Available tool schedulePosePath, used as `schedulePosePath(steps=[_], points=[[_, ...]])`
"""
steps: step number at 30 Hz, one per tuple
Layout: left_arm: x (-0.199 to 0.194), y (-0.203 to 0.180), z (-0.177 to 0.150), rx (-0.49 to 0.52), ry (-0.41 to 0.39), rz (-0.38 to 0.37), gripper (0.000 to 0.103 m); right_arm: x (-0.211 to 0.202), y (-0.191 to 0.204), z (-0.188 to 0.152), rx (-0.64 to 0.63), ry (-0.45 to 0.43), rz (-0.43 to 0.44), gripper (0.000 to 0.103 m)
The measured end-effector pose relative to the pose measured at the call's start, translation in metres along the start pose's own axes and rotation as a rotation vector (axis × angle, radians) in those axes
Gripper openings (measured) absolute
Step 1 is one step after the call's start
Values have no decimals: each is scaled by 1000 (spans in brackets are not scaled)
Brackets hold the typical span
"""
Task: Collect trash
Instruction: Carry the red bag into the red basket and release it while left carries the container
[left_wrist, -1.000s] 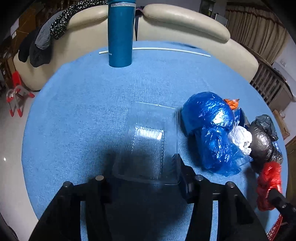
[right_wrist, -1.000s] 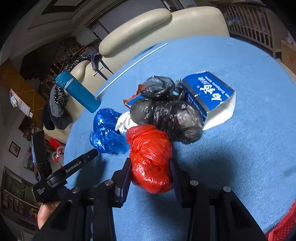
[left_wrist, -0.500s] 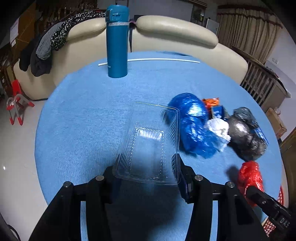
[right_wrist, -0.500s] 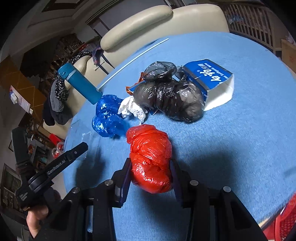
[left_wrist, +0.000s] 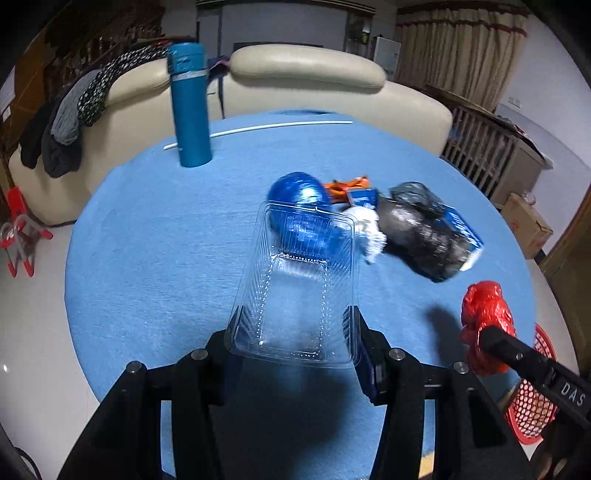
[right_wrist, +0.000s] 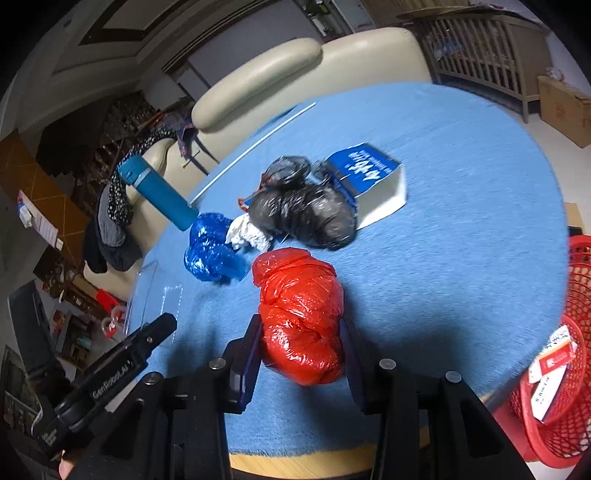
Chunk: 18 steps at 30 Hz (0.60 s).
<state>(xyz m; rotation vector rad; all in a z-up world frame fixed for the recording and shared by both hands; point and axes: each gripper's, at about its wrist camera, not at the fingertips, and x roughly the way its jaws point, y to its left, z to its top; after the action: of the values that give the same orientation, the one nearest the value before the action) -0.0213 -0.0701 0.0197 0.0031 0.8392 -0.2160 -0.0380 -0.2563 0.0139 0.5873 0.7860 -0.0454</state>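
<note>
Above a round table (left_wrist: 147, 258) covered in blue cloth, I hold a piece of rubbish in each hand. My left gripper (left_wrist: 295, 343) has its two fingers closed partway on the near end of a clear plastic tray (left_wrist: 295, 291), which juts out ahead of the fingertips and is lifted off the cloth. Far ahead of that gripper and off to its left, a teal flask (left_wrist: 190, 107) stands upright by a thin white rod (left_wrist: 258, 127) at the far edge. Straight ahead, seen partly through the tray, lies a blue bag (left_wrist: 299, 192); to its right come a wad of white paper (left_wrist: 365, 229), a black bag (left_wrist: 424, 229) and a blue-and-white carton (right_wrist: 373, 184) pressed against it. Further right, my right gripper (right_wrist: 301, 354) is clamped almost fully closed on a crumpled red bag (right_wrist: 301, 314), squeezed between both fingers and raised above the cloth. Low on that gripper's right, beside and below the table edge, sits a red mesh basket (right_wrist: 561, 435) with a red-and-white packet (right_wrist: 554, 362) inside. A cream sofa (left_wrist: 306, 77) with dark clothes (left_wrist: 59, 133) draped over it curves behind the table.
</note>
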Motion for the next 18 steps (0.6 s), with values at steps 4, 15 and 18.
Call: schedulePosePath(steps=[4, 15, 18], points=[[-10, -16, -5, 37, -11, -11, 54, -14, -7, -1, 15, -30, -2, 43], [-25, -49, -15, 132, -38, -28, 54, -36, -31, -6, 68, -75, 2, 43], [-25, -54, -18, 147, -35, -35, 54, -39, -37, -7, 81, -85, -3, 43]])
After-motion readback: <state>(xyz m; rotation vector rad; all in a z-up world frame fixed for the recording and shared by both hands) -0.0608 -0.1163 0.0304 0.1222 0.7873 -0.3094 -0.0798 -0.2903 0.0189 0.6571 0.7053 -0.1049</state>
